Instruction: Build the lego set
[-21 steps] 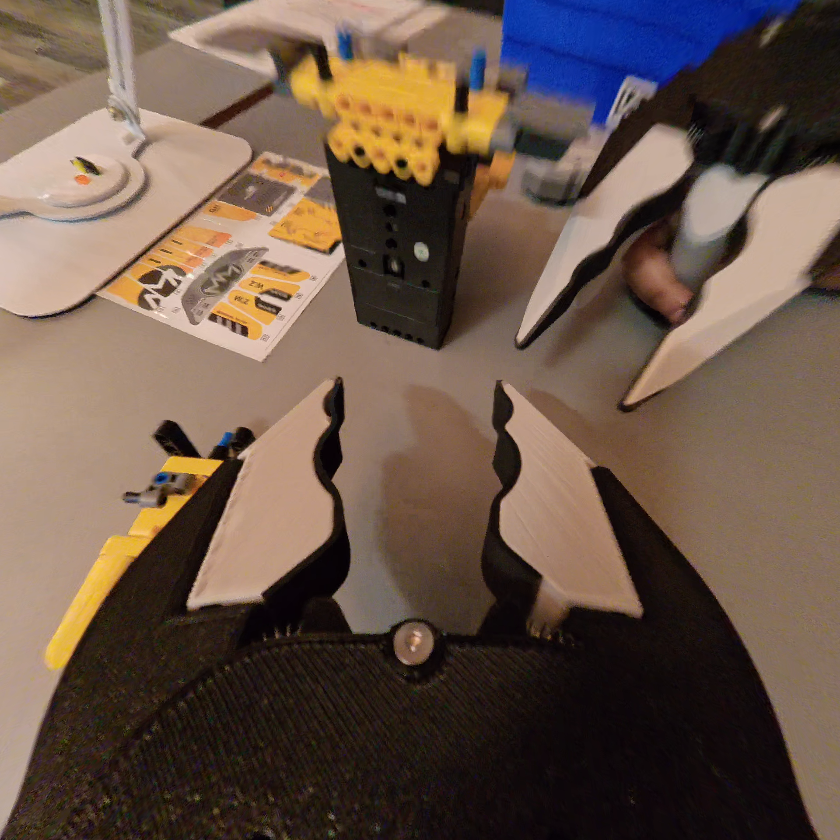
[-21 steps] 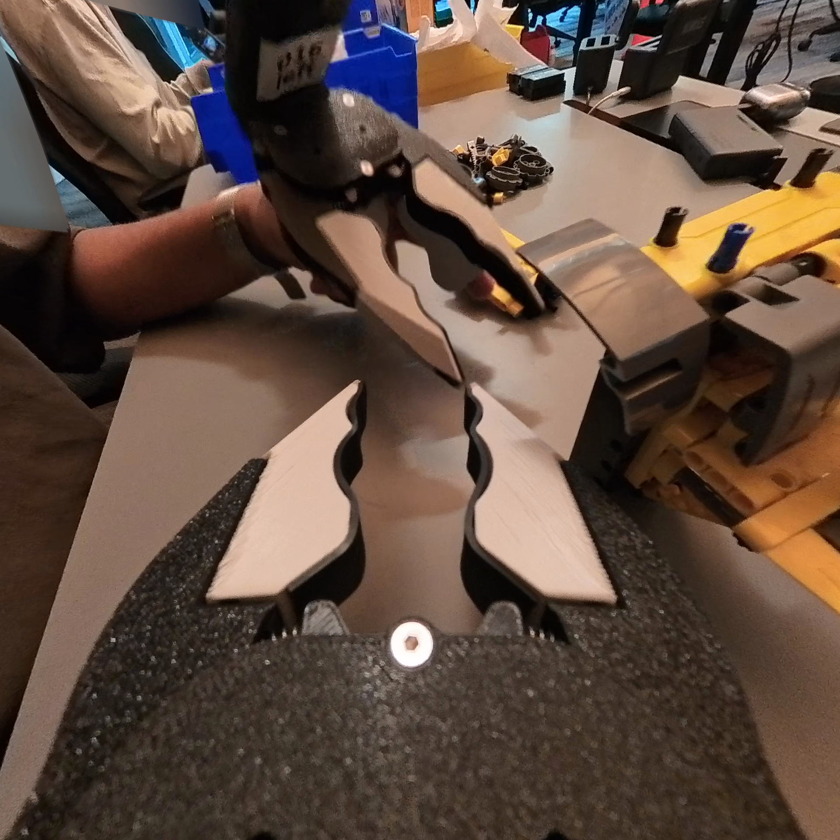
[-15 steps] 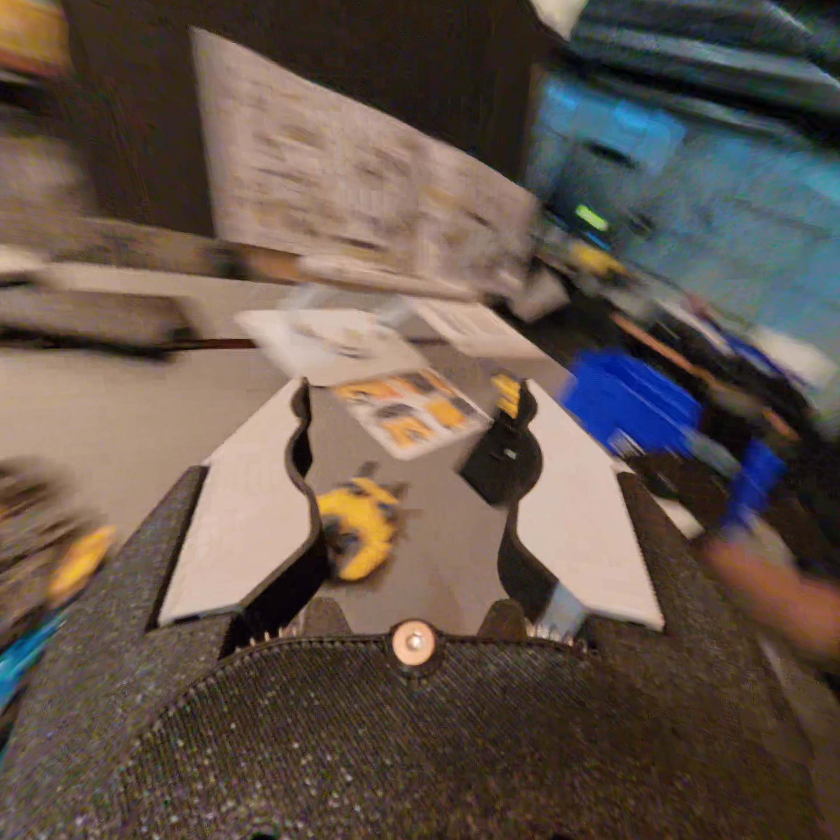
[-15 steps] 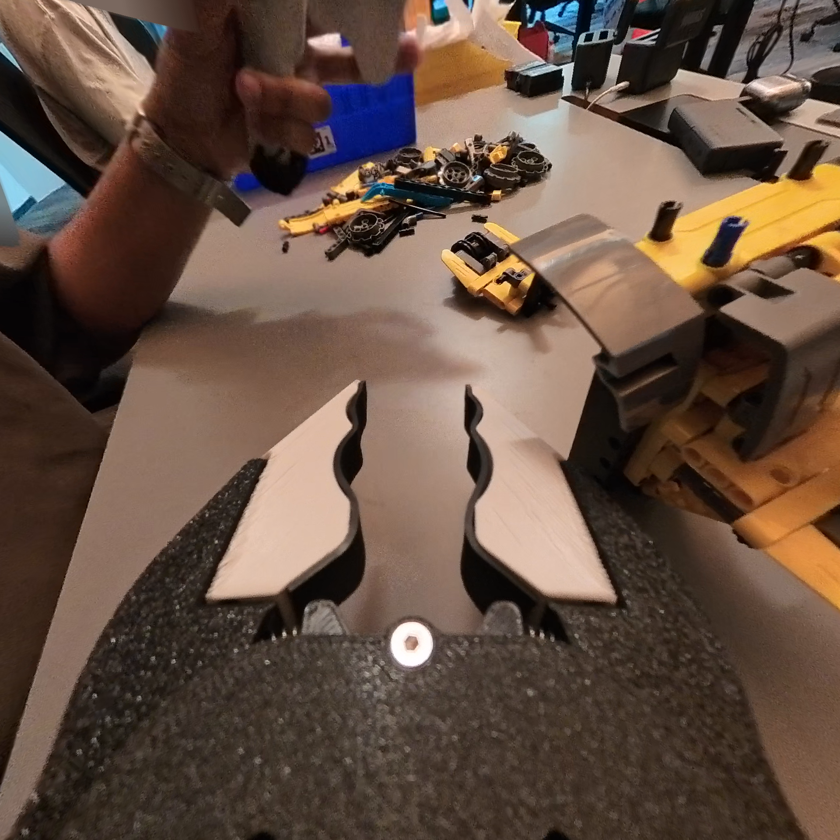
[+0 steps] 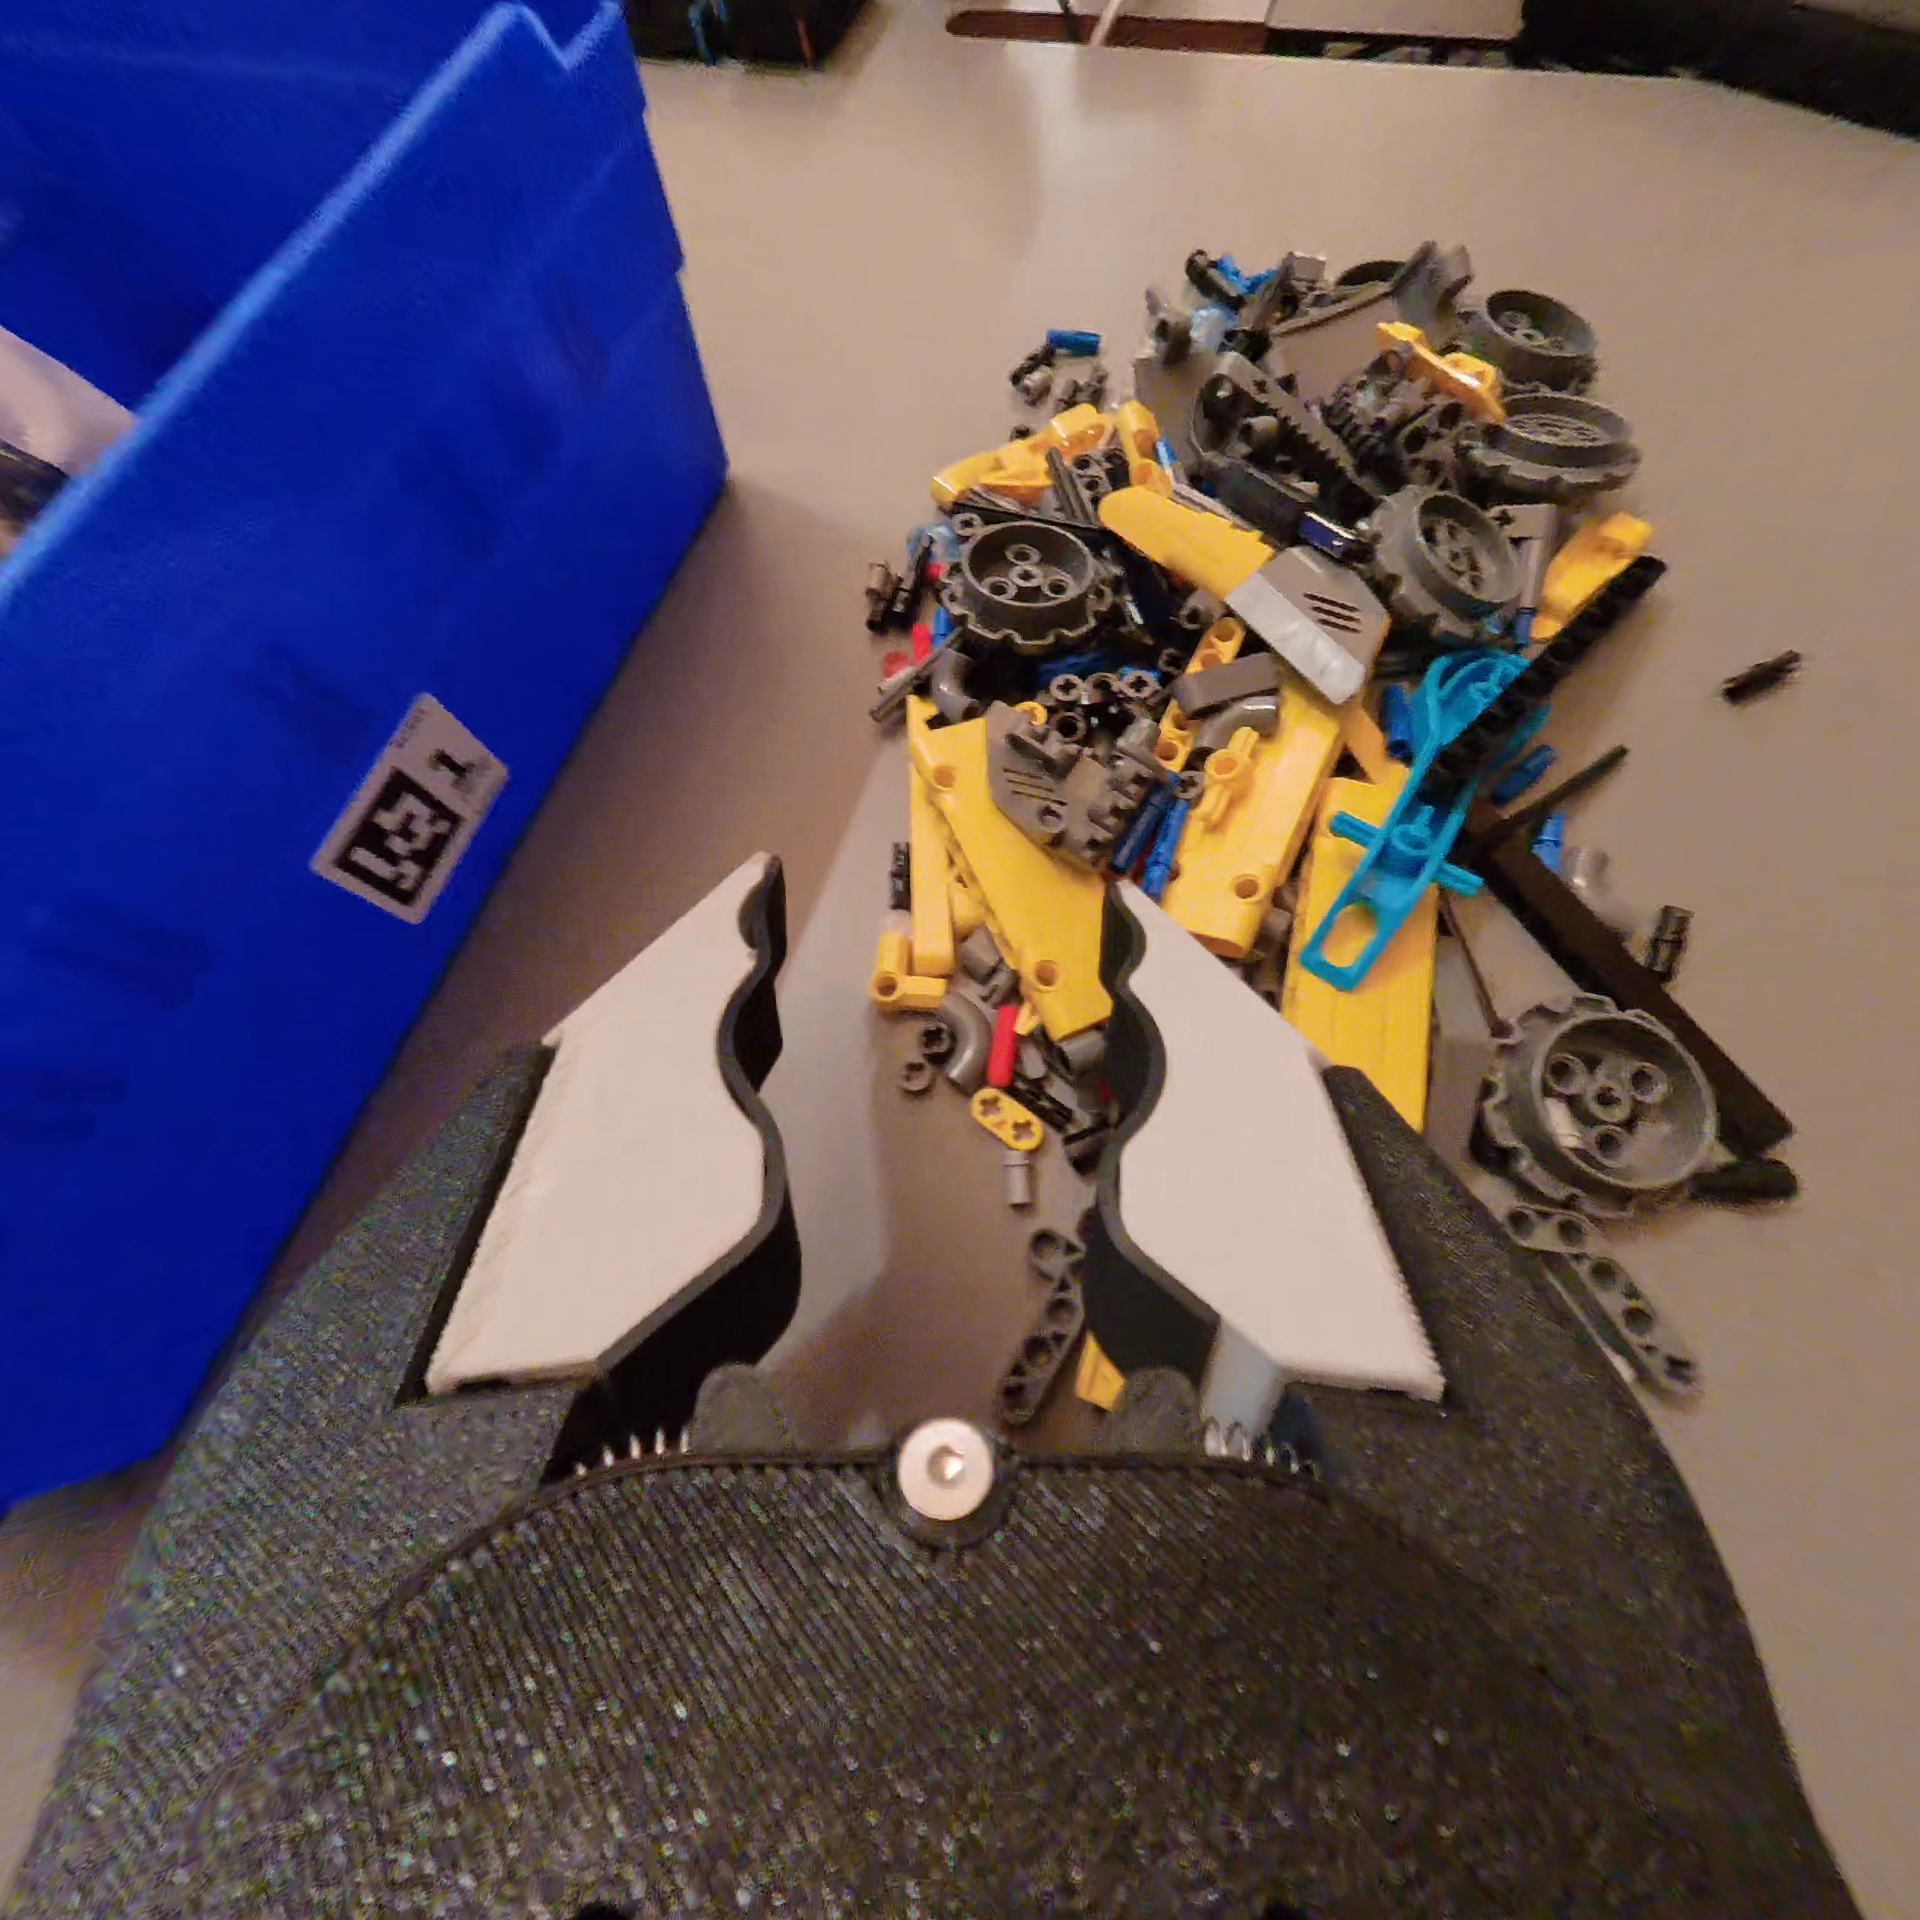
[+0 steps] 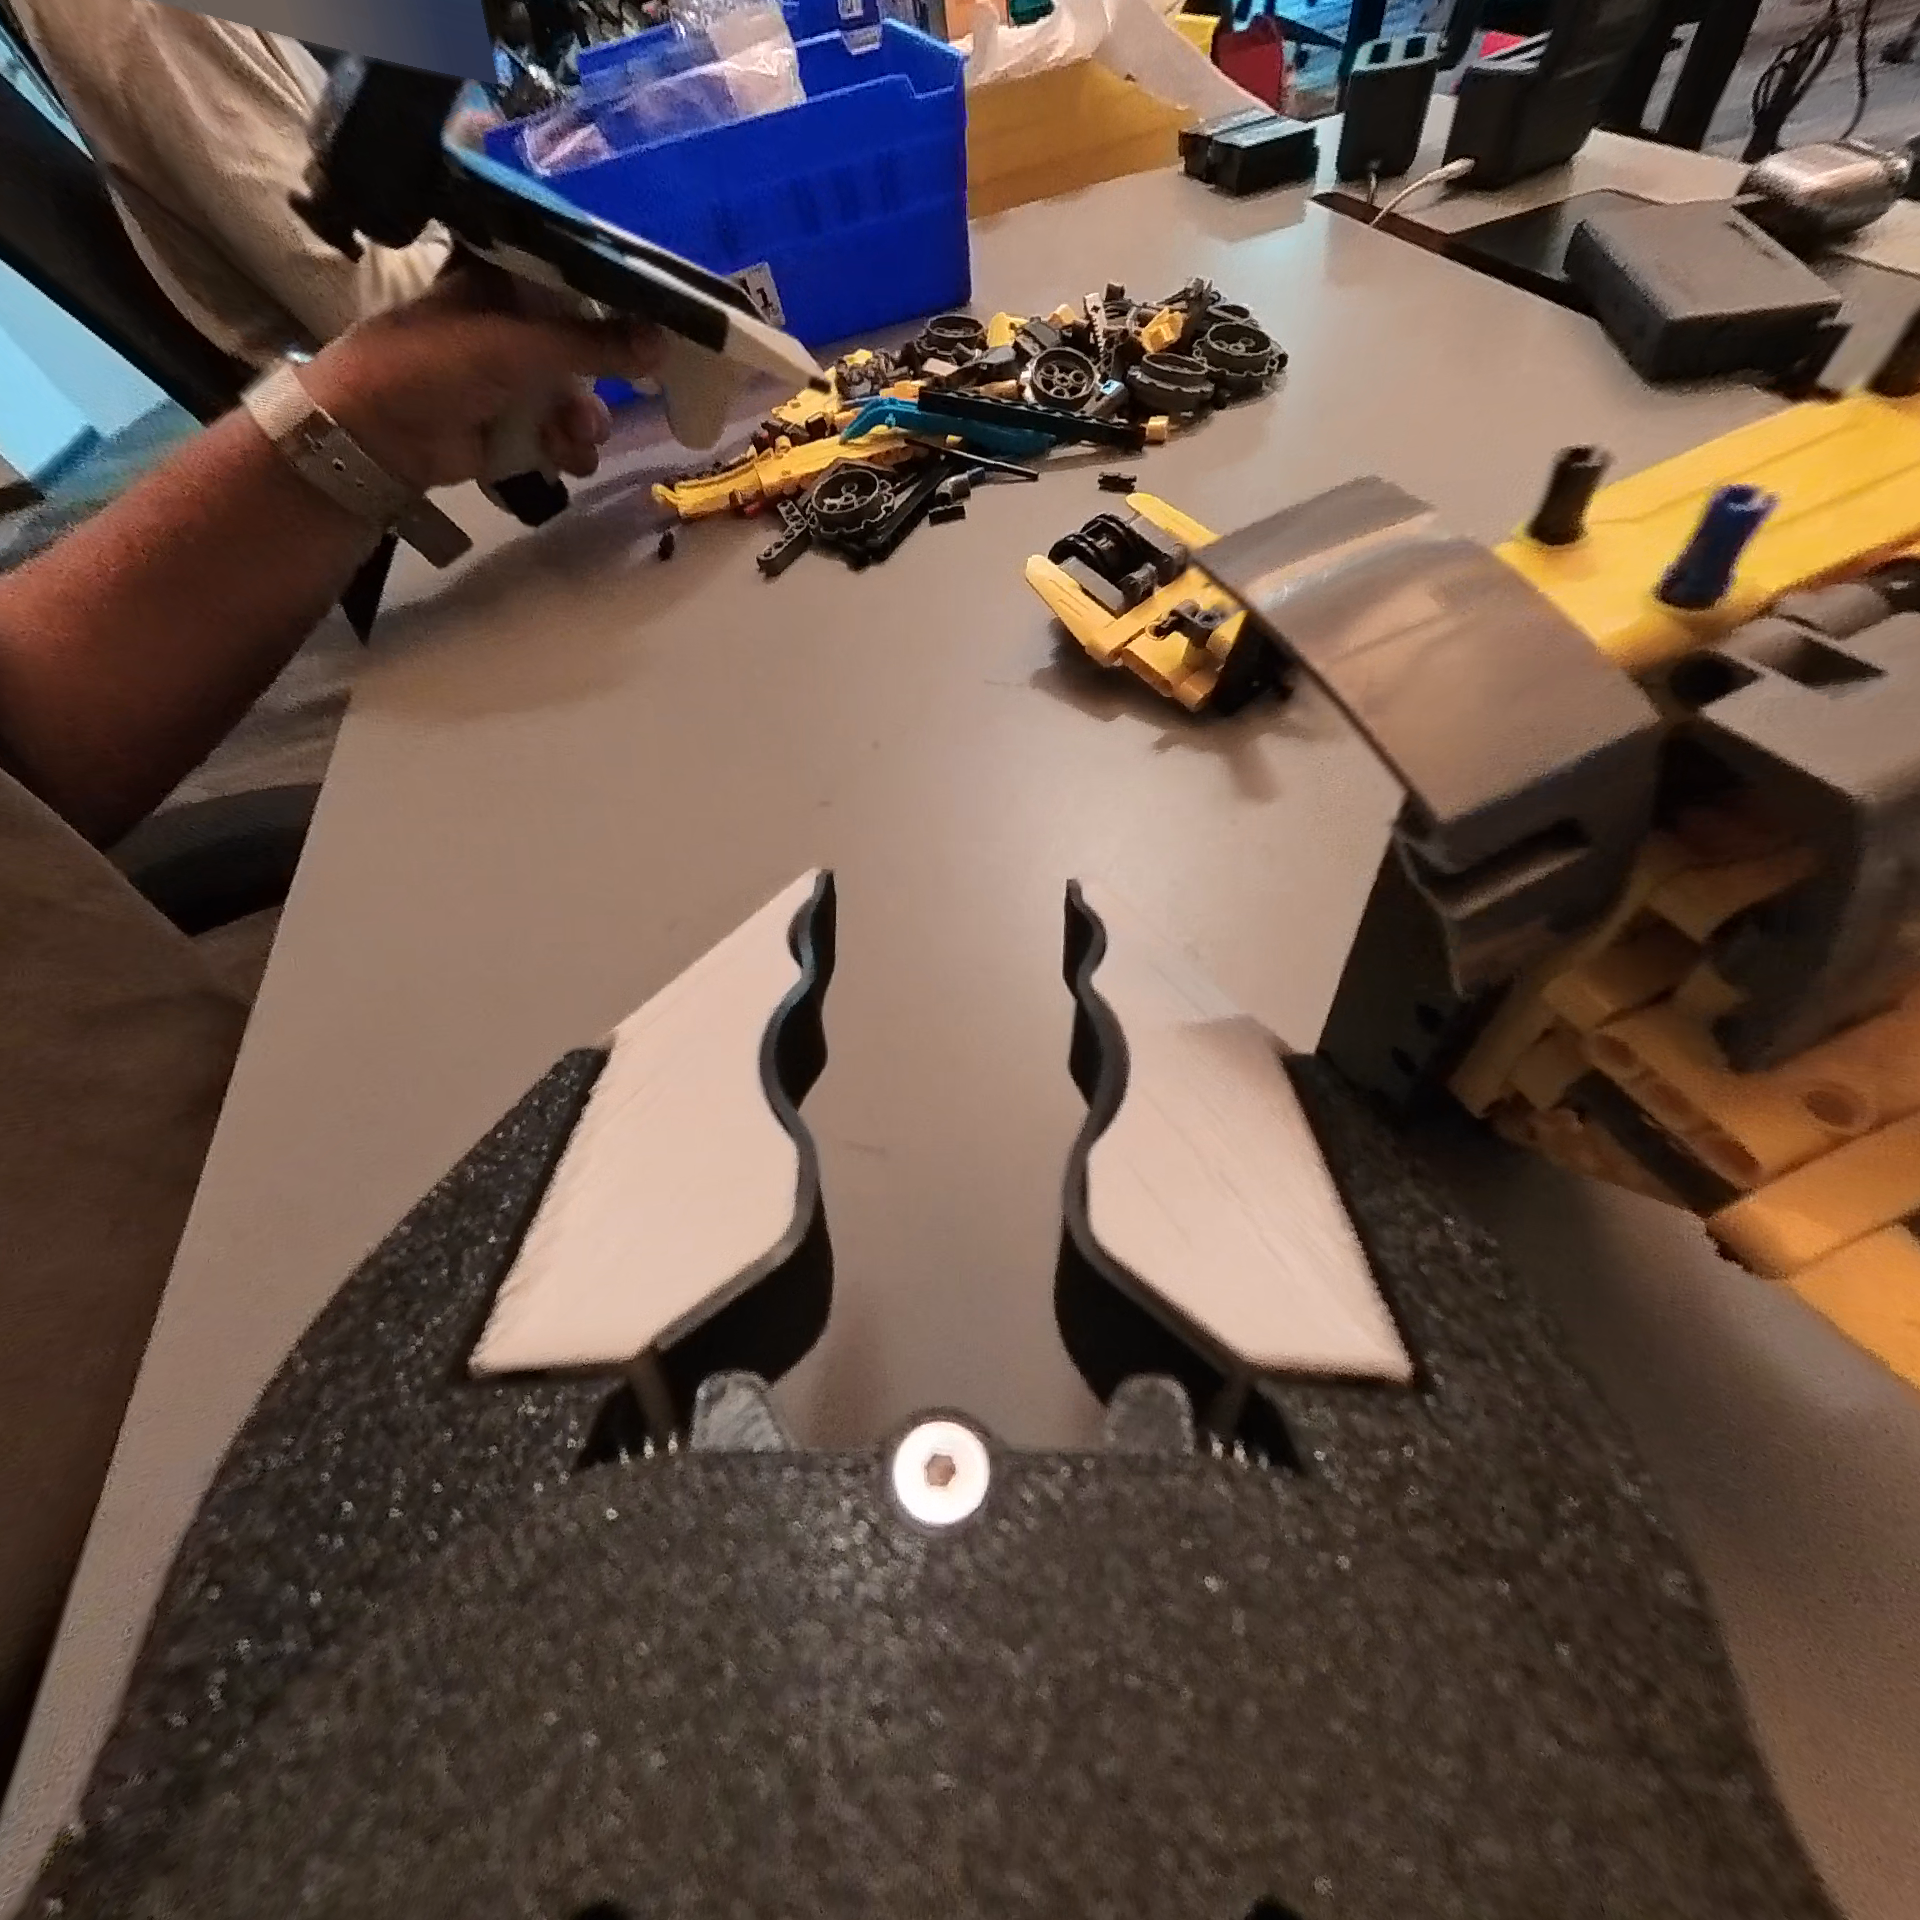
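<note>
My left gripper (image 5: 945, 883) is open and empty, hovering over the near end of a pile of loose building pieces (image 5: 1247, 665): yellow panels, grey wheels, black beams, a turquoise part. It also shows in the right wrist view (image 6: 800, 369), above the same pile (image 6: 997, 405). My right gripper (image 6: 948, 883) is open and empty, low over the bare grey table (image 6: 644, 790). A large yellow and grey built model (image 6: 1621, 852) stands just right of it. A small yellow and black sub-assembly (image 6: 1143, 613) lies ahead of it.
A blue bin (image 5: 312, 582) with a square tag stands left of the pile, also seen in the right wrist view (image 6: 790, 187). A person's arm (image 6: 208, 540) with a wristband reaches in from the left. Black boxes (image 6: 1704, 281) sit at the table's far right. Across from one pair of fingers to the other is roughly 40 centimetres.
My left gripper has lifted away from the black-based model, swung round, and now hangs over the pile by the blue bin. My right gripper has stayed still and open.
</note>
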The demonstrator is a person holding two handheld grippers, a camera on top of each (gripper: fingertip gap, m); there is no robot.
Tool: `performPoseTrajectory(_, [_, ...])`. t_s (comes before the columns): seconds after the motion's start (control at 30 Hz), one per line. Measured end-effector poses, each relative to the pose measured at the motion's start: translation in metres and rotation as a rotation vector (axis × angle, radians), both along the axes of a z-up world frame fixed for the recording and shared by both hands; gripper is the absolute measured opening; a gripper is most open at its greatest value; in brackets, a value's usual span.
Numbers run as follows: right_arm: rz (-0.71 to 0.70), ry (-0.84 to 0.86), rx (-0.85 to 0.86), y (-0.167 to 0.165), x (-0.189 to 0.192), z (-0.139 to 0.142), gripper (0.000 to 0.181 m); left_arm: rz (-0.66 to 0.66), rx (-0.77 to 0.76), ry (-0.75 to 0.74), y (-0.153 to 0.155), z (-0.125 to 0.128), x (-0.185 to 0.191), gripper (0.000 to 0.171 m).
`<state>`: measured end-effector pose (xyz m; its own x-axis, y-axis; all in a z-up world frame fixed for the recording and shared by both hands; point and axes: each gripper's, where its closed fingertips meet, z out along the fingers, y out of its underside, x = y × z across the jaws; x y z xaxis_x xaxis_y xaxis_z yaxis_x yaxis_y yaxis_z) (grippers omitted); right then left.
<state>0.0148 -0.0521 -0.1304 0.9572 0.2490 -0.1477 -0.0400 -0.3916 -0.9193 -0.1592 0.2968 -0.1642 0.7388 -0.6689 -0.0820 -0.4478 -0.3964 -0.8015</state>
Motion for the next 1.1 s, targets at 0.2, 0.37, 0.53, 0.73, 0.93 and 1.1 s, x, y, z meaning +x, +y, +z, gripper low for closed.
performPoseTrajectory(0.2, [0.018,-0.087,-0.018,0.000,-0.008,-0.006,0.043,-0.029,-0.058,-0.007,-0.007,-0.011,0.009,0.044])
performPoseTrajectory(0.37, [0.022,-0.125,-0.018,0.000,-0.010,-0.007,0.044,-0.061,-0.107,-0.027,-0.009,-0.014,0.010,0.024])
performPoseTrajectory(0.53, [0.023,-0.135,-0.021,0.001,-0.011,-0.008,0.044,-0.063,-0.149,-0.156,-0.007,-0.003,0.009,0.002])
performPoseTrajectory(0.73, [0.023,-0.136,-0.021,0.001,-0.011,-0.008,0.044,-0.078,-0.159,-0.269,-0.007,0.013,0.005,0.000])
performPoseTrajectory(0.93, [0.021,-0.150,-0.024,0.001,-0.011,-0.009,0.044,-0.122,-0.134,-0.206,-0.018,0.007,0.011,0.001])
performPoseTrajectory(1.1, [0.023,-0.157,-0.026,0.001,-0.012,-0.010,0.044,-0.169,-0.111,-0.182,-0.027,0.007,0.018,0.015])
